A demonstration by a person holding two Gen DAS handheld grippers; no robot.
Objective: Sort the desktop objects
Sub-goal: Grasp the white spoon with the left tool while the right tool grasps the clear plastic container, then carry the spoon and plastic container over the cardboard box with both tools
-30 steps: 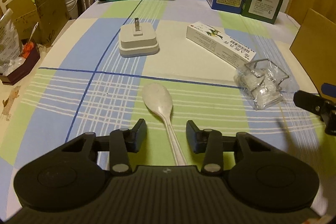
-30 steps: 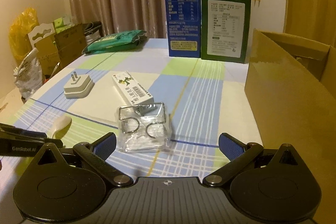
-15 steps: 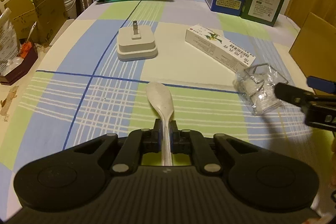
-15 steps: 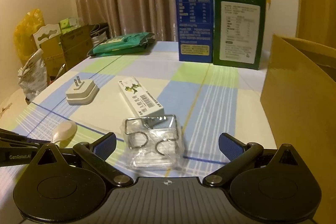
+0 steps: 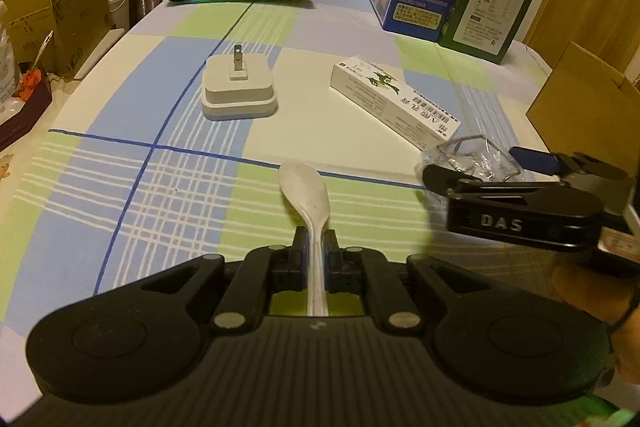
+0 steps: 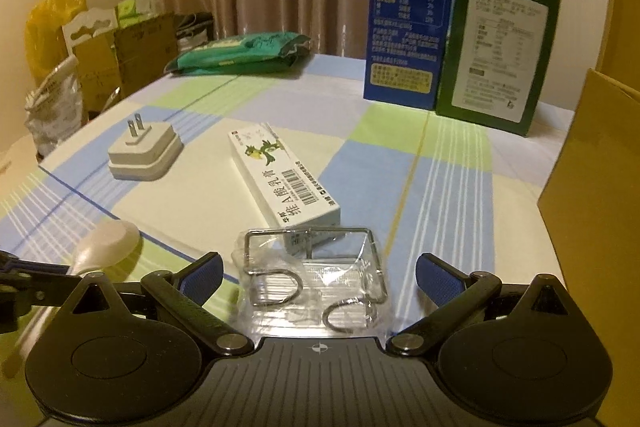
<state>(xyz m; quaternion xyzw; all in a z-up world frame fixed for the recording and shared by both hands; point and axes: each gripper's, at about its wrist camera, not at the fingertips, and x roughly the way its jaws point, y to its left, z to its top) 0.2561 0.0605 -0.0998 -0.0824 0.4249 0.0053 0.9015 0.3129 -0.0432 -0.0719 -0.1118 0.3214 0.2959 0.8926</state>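
A white spoon (image 5: 306,193) lies on the checked tablecloth, bowl pointing away from me. My left gripper (image 5: 315,247) is shut on the spoon's handle. In the right wrist view the spoon (image 6: 105,242) shows at the left with the left gripper over its handle. A clear plastic packet of metal hooks (image 6: 314,279) lies between the spread fingers of my right gripper (image 6: 318,273), which is open and not touching it. In the left wrist view the packet (image 5: 472,157) is partly hidden behind the right gripper (image 5: 492,173).
A white plug adapter (image 5: 239,89) and a white medicine box (image 5: 394,103) lie mid-table. A blue carton (image 6: 412,7) and a green carton (image 6: 500,43) stand at the back, a green packet (image 6: 240,53) at the far left. A cardboard box (image 6: 596,195) stands on the right.
My left gripper closed on the spoon's handle and has held still since. My right gripper moved forward and lower, so the hook packet now lies between its open fingers.
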